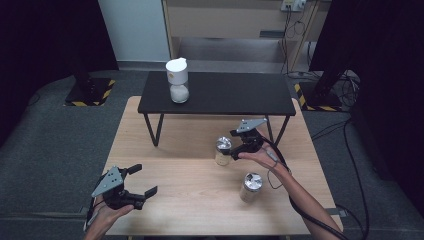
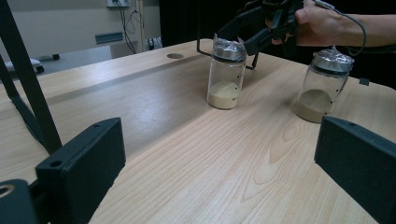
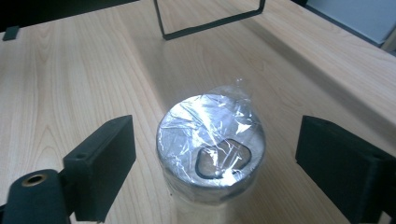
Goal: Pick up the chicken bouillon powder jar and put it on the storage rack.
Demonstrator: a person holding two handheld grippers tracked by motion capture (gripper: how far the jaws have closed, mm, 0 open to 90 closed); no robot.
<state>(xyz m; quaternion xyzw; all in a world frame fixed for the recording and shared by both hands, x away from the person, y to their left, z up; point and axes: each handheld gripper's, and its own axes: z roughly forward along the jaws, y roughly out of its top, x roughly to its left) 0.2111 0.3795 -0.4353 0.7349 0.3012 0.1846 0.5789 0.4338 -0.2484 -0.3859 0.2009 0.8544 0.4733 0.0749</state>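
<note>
right tool (image 3: 212, 154) straddles the far jar's (image 3: 210, 149) lid, not touching

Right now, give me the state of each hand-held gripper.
Left hand-held gripper: open, holding nothing, over the wooden table.
Right hand-held gripper: open, jaws either side of the foil-capped jar, not pressing on it.

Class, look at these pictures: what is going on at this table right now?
A person works at a wooden table with two handheld grippers. The right gripper straddles the foil-capped far jar, jaws open, not yet pressing. The left gripper waits open near the table's front. A second jar stands close by, and a white bottle sits on the black shelf.
</note>
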